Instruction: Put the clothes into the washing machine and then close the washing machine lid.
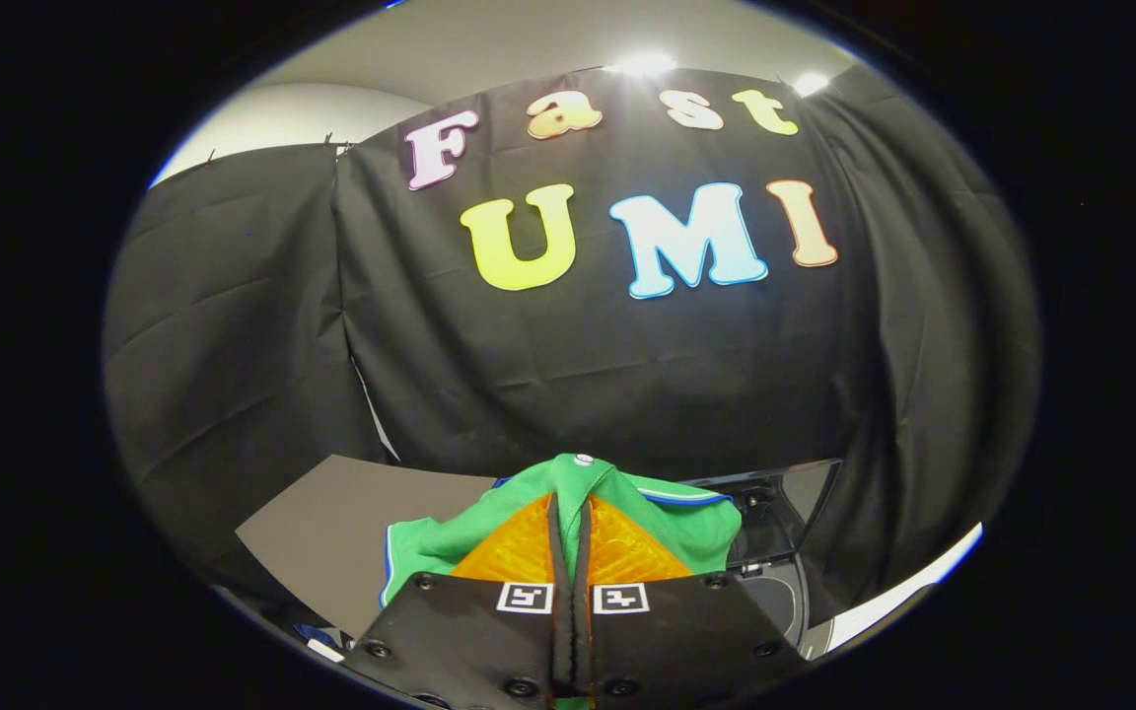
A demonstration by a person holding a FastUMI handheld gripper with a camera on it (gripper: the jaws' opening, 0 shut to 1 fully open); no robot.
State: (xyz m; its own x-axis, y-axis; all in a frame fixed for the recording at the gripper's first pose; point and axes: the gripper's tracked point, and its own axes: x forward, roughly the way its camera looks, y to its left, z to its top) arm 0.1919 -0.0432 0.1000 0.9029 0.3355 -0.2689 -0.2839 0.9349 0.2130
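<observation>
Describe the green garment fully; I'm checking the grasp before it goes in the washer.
The green garment looks like a mesh sports jersey with blue-and-white trim at its edges. It hangs bunched, pinched between the closed fingers of the gripper, folds spilling to both sides. It is held up above the grey table, beside the open washing machine.

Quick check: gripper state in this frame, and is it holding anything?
Gripper: closed, both fingers pinching the green garment, held lifted beside the washing machine.

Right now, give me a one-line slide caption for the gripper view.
Gripper shut on green garment, lifted over the table, with the open washing machine just beyond to the right.
</observation>
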